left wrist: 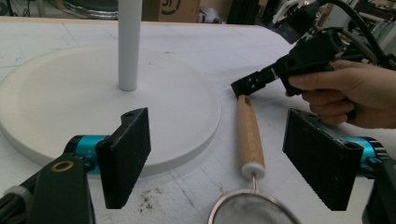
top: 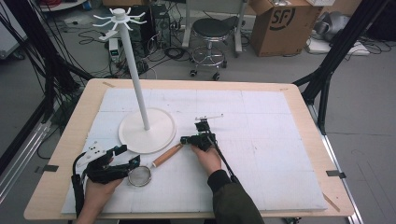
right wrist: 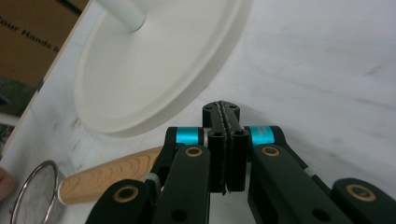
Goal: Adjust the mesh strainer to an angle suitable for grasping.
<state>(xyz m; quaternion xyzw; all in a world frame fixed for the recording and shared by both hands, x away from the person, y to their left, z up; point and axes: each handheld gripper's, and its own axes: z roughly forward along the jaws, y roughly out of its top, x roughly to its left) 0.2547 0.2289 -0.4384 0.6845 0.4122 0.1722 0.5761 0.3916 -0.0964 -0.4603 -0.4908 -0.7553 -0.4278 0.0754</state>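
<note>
on white matting, left tool (left wrist: 217, 158) gapes around the strainer (left wrist: 250, 154) handle (untouched); right tool (right wrist: 223, 142) is clamped empty.

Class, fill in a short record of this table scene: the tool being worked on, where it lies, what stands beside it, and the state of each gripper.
tool: strainer with wooden handle
place: flat on the white mat, handle end beside the stand's base
stand: white pole with hooks on top, nothing hung on it
left gripper: open, jaws either side of the handle, not touching
right gripper: shut, empty, tip at the handle's end
</note>
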